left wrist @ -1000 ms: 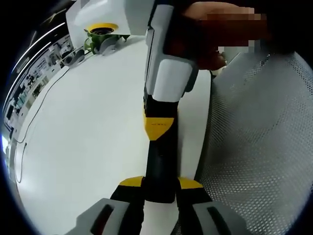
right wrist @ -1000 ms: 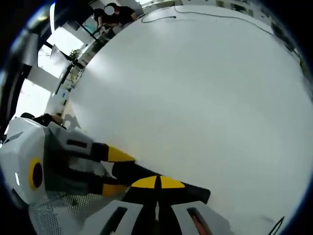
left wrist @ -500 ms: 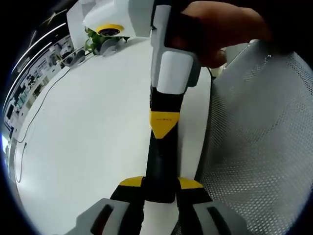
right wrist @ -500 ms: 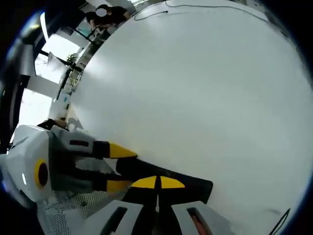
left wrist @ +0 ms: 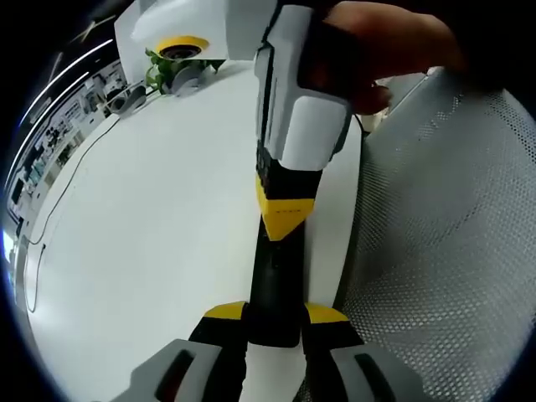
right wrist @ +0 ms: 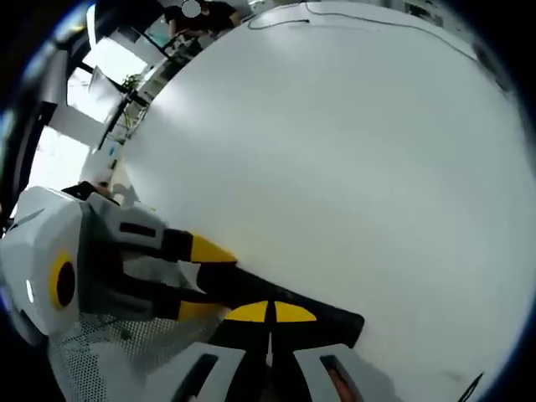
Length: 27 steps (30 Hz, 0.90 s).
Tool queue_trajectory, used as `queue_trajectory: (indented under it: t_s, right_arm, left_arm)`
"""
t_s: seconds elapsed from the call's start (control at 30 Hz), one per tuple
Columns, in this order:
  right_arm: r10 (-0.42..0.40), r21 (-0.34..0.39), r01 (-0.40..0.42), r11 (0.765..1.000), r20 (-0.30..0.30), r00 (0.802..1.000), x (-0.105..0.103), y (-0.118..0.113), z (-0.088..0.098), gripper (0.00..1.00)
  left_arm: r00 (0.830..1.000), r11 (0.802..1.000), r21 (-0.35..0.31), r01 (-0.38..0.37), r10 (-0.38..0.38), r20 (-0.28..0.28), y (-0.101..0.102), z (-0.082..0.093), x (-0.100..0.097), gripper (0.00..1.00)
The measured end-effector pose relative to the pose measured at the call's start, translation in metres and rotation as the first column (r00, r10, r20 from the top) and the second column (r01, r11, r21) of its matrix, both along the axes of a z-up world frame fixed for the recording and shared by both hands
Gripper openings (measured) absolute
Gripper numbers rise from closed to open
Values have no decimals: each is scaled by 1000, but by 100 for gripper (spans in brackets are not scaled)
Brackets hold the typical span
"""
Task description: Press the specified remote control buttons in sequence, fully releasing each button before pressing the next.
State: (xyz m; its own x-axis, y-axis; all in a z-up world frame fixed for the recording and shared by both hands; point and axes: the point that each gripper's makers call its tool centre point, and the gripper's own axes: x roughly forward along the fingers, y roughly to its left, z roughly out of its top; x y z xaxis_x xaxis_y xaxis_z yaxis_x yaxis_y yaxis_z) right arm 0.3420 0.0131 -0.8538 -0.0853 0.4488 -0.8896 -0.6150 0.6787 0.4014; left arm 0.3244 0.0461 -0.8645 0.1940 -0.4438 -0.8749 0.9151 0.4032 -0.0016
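- Both left gripper (left wrist: pixel 274 314) fingertips (left wrist: pixel 224 311), tipped yellow, sit tight against the sides of the near end of the black remote (left wrist: pixel 273 285), so this gripper is clamped on it.
- Seen in the left gripper view, the remote runs straight away from the left gripper over the white table (left wrist: pixel 151 234).
- Right gripper (left wrist: pixel 286 219) comes down onto the remote from beyond it, its yellow tips drawn together to a single point that touches the remote's top face about halfway along.
- A hand (left wrist: pixel 377 50) grips the right gripper's white body, beyond the remote.
- Just beside the remote, on its right in this view, lies a white mesh sheet (left wrist: pixel 444 243).
- Well beyond the remote, at the table's far edge, stand a green item (left wrist: pixel 159 74) and a thin cable (left wrist: pixel 59 201) trailing across the table.
- In the right gripper view, the right gripper (right wrist: pixel 270 312) has its two yellow tips meeting with no gap, pressed on the remote (right wrist: pixel 331 322).
- Left gripper (right wrist: pixel 205 276) reaches in from the remote's left end there, one yellow tip either side of that end.
- Mesh sheet (right wrist: pixel 100 352) lies under the left gripper, near the remote.
- Table (right wrist: pixel 335 151) stretches far beyond the remote; a cable (right wrist: pixel 352 18) lies at its far edge.
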Motion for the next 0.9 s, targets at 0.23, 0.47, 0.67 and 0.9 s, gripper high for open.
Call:
queue_trajectory:
  t_s: [0.23,0.47,0.67,0.9]
  right_arm:
    - [85,-40,-83,996,53,995,-2,-1,0,0]
    - [133,-69,-127,989,81,988,-2,-1,-1,0]
    - [167,-105,-157,982,95,981,-2,-1,-2,0]
    - [164,-90,-155,984,108,981,-1,-3,-1,0]
  left_arm:
    - [1000,1000,4,-7,7,-6,0,0,0,25]
    - [1000,1000,0,-6,6,-6,0,-1,0,25]
    - [1000,1000,3,-1,1,-7,0,-1,0,25]
    - [1000,1000,3,0,0,-3,-1,0,0,25]
